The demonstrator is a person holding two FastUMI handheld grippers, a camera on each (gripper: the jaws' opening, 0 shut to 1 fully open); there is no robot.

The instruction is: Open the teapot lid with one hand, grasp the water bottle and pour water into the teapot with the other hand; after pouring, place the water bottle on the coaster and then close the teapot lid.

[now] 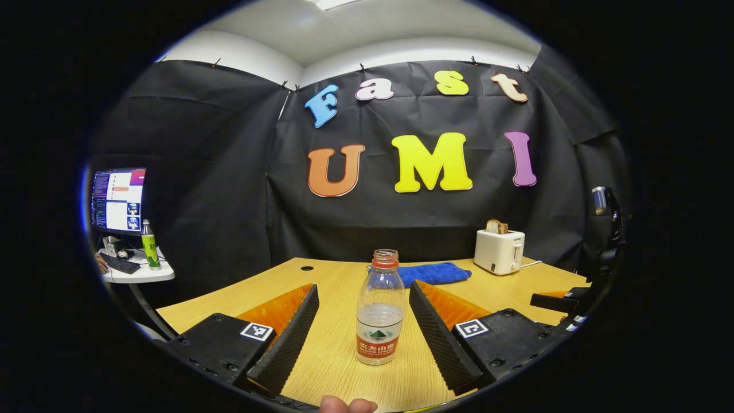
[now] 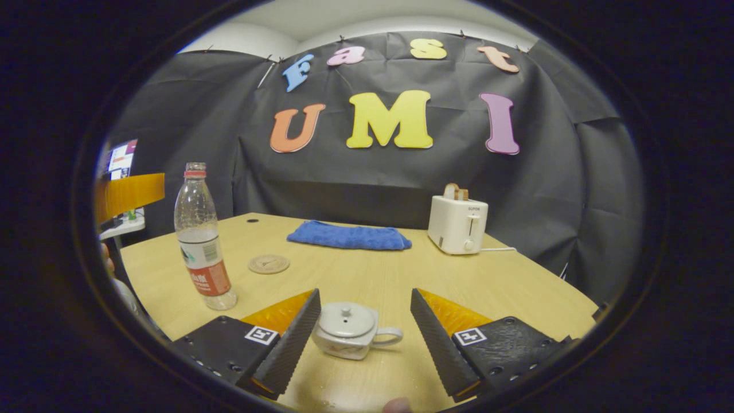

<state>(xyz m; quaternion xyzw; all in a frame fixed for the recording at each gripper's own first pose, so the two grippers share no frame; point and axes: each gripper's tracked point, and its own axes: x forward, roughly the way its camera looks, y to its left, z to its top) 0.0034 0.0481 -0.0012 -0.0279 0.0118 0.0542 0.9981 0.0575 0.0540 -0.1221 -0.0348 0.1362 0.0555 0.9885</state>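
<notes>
A clear uncapped water bottle (image 1: 379, 308) with a red label stands upright on the wooden table, between the spread fingers of my left gripper (image 1: 363, 331), which is open and not touching it. The same bottle (image 2: 200, 238) appears at the left in the right gripper view. A small grey teapot (image 2: 350, 331) with its lid on sits between the fingers of my right gripper (image 2: 363, 332), also open, handle pointing right. A round coaster (image 2: 269, 264) lies on the table beyond the bottle. The other gripper (image 1: 565, 301) shows at the right edge of the left gripper view.
A blue cloth (image 2: 350, 236) lies at the back of the table (image 2: 516, 281). A white toaster (image 2: 457, 223) holding bread stands at the back right. A side desk with a monitor (image 1: 118, 201) and green bottle (image 1: 149, 245) is off to the left.
</notes>
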